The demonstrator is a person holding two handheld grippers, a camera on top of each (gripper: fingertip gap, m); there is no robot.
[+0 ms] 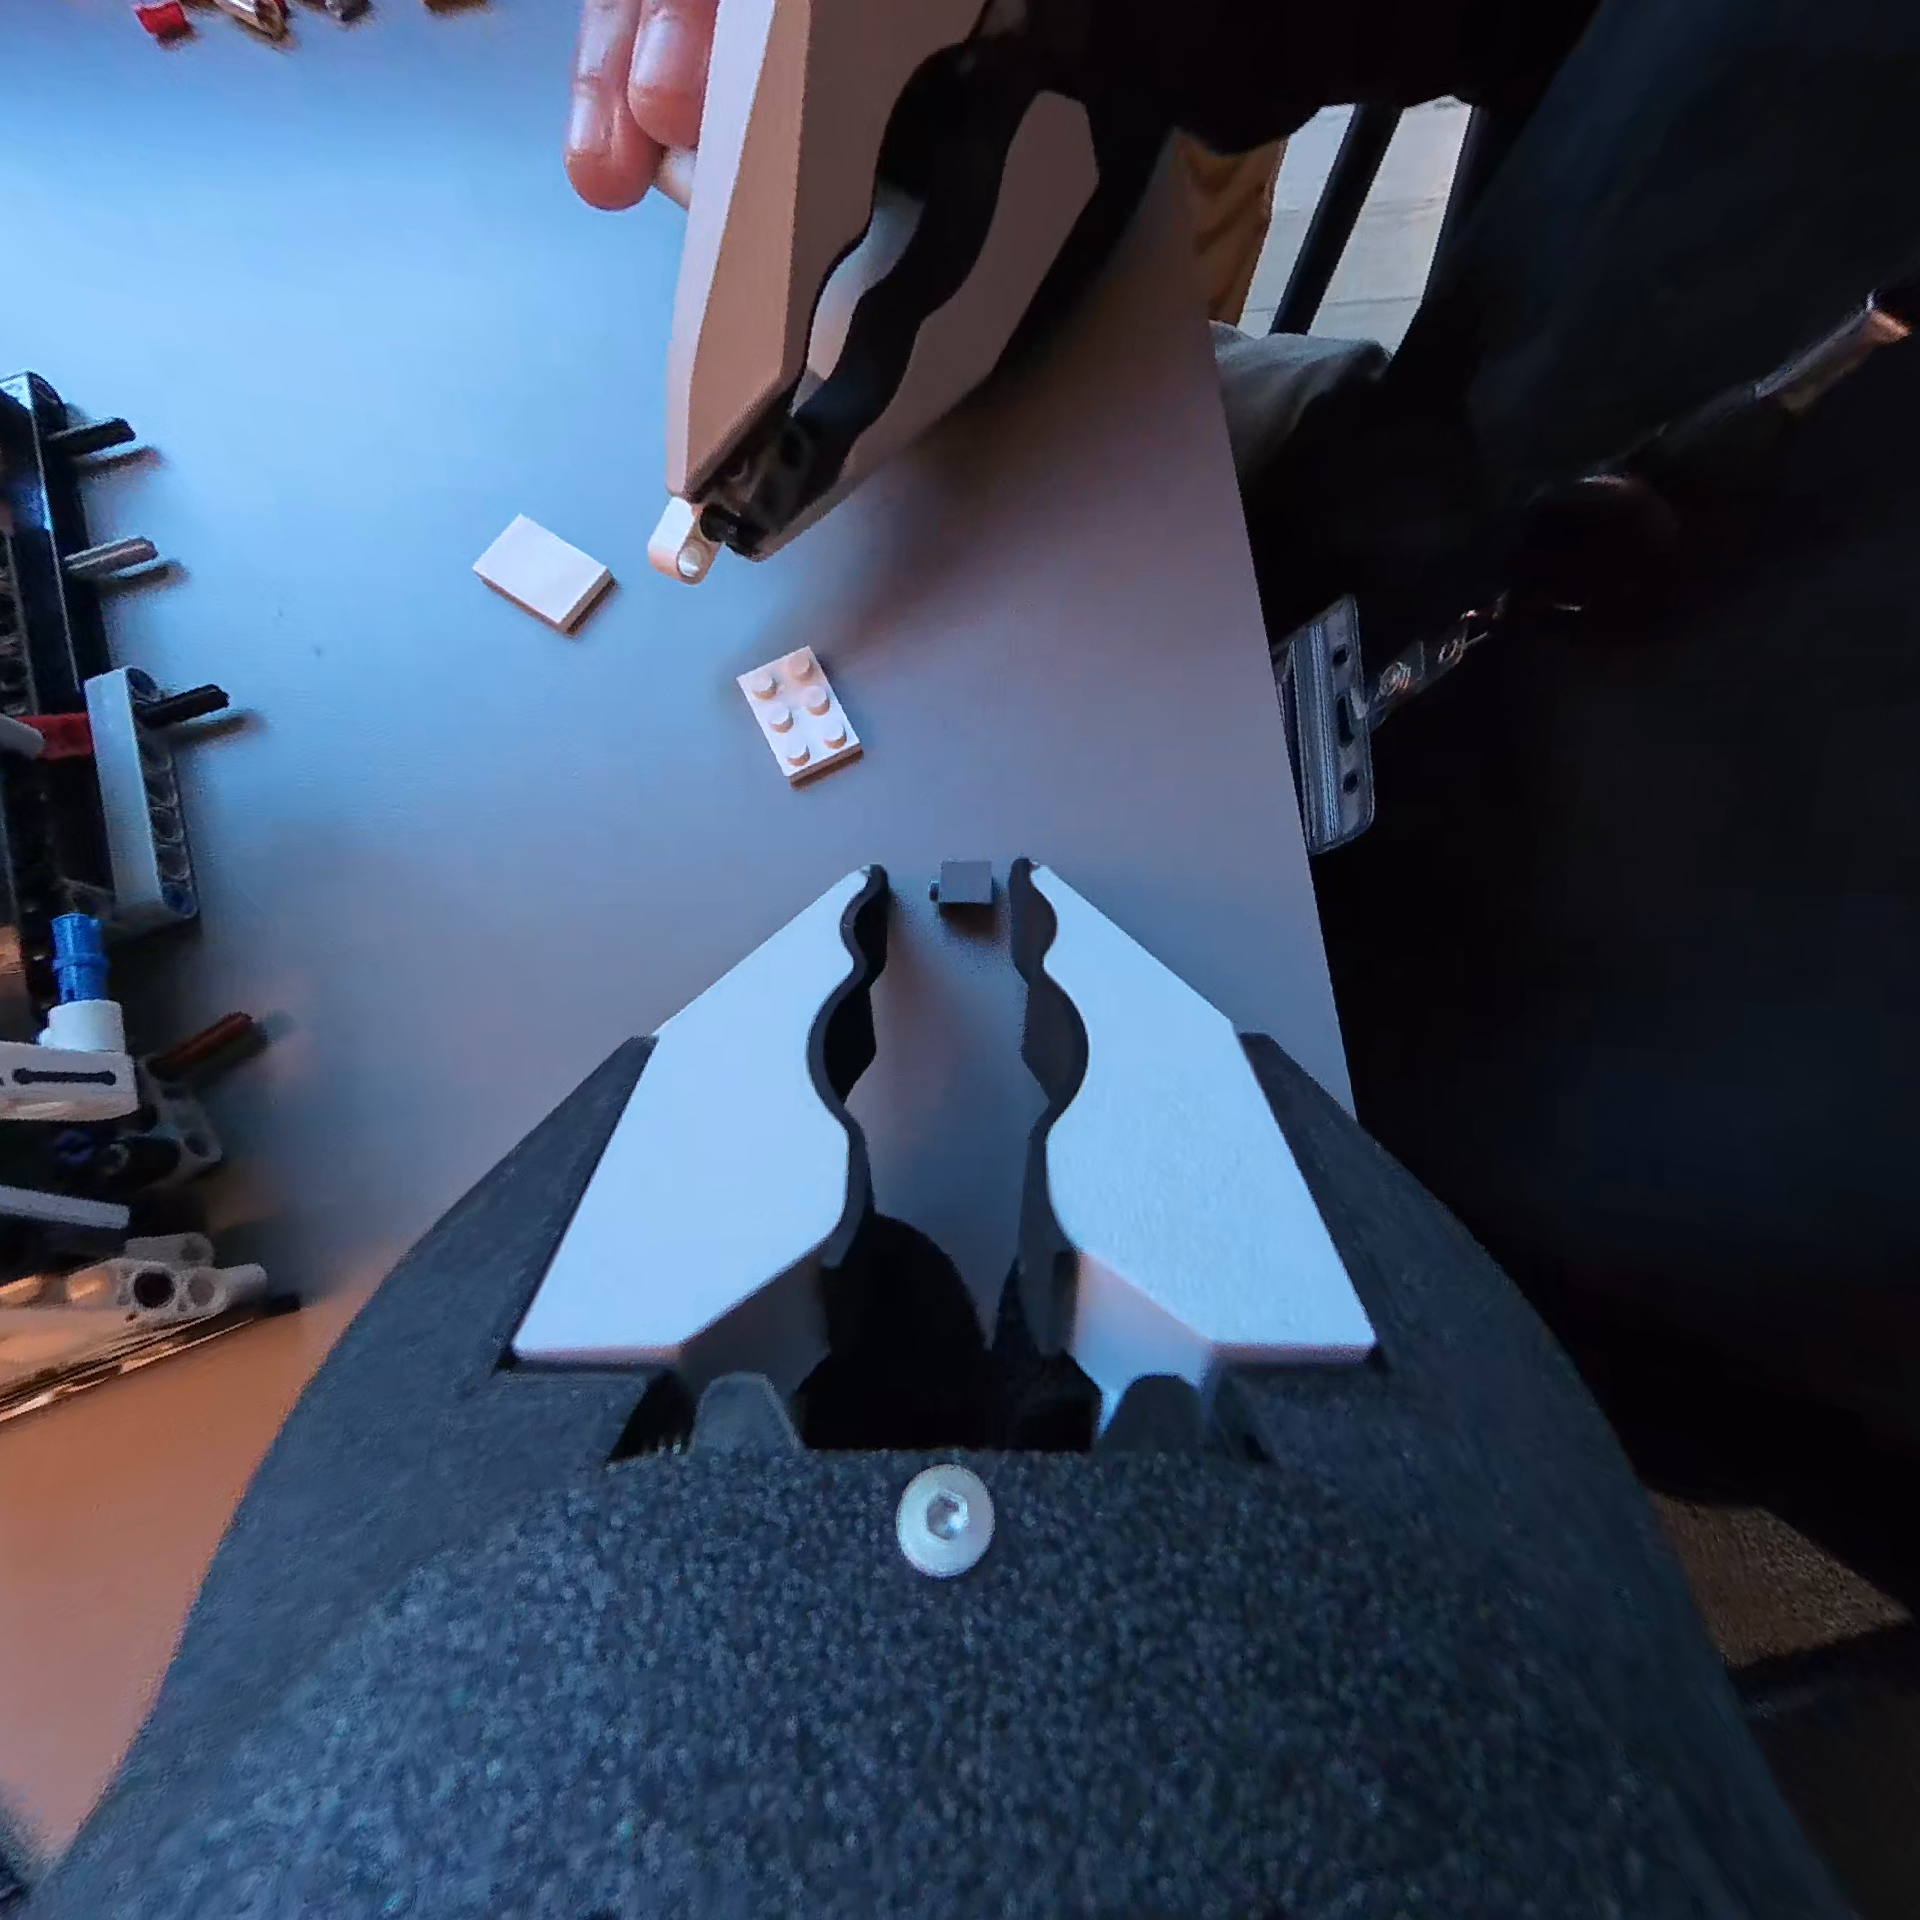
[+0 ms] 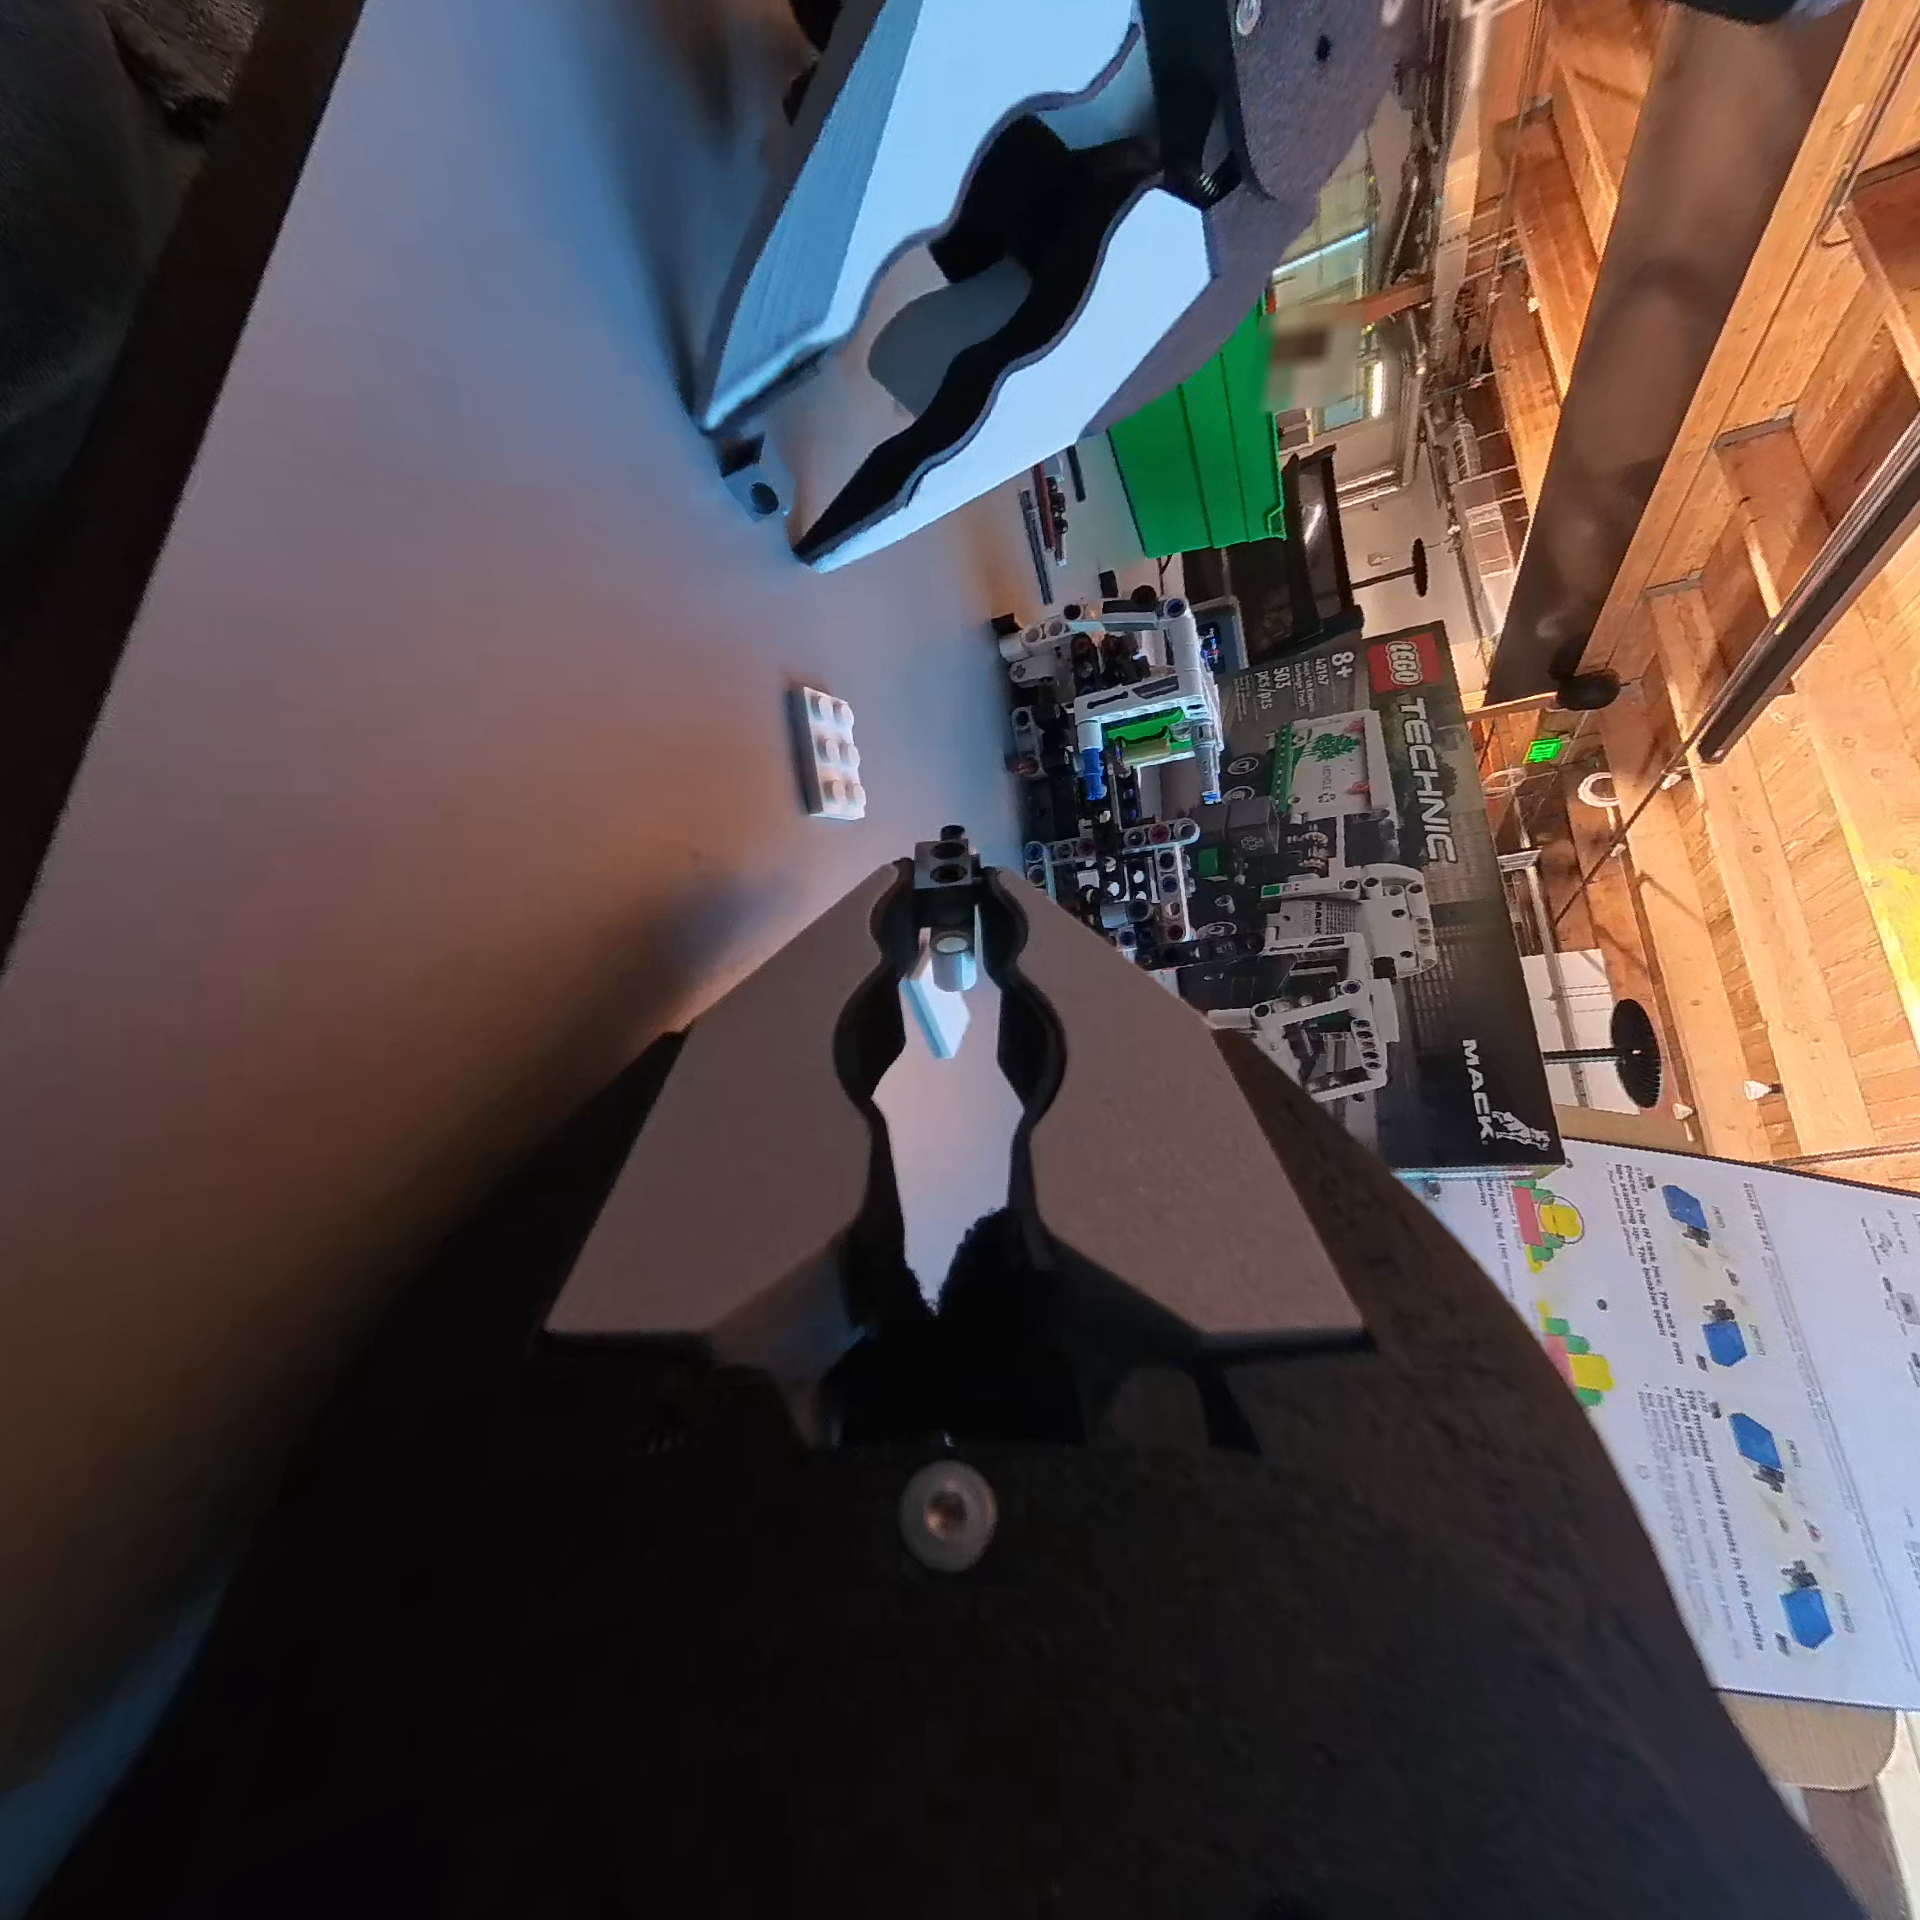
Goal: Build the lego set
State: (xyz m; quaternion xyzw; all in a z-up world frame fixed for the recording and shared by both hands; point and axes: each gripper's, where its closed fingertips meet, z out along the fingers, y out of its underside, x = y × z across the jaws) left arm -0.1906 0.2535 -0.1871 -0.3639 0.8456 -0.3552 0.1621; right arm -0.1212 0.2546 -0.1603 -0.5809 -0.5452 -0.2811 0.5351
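My left gripper (image 1: 951,878) is open, low over the table. A small dark grey brick (image 1: 964,885) lies on the table between its fingertips, apart from both. My right gripper (image 2: 948,883) is shut on a small black Technic piece (image 2: 945,868) with a white piece (image 2: 951,961) joined to it. In the left wrist view the right gripper (image 1: 727,525) hovers beyond, tips down. A white studded plate (image 1: 800,715) and a smooth white tile (image 1: 542,571) lie on the table between the grippers. The plate (image 2: 828,753) also shows in the right wrist view.
A partly built Technic model (image 2: 1122,769) stands at the table's far side, with the set's box (image 2: 1403,883) behind it. A printed instruction sheet (image 2: 1662,1403) lies at the right. Loose parts (image 1: 208,16) lie far off. A person in dark clothing (image 1: 1610,727) is by the table edge. Spacing between my two grippers at the tips: around 8 cm. Between my right fingertips and the smooth white tile (image 1: 542,571) there is roughly 4 cm.
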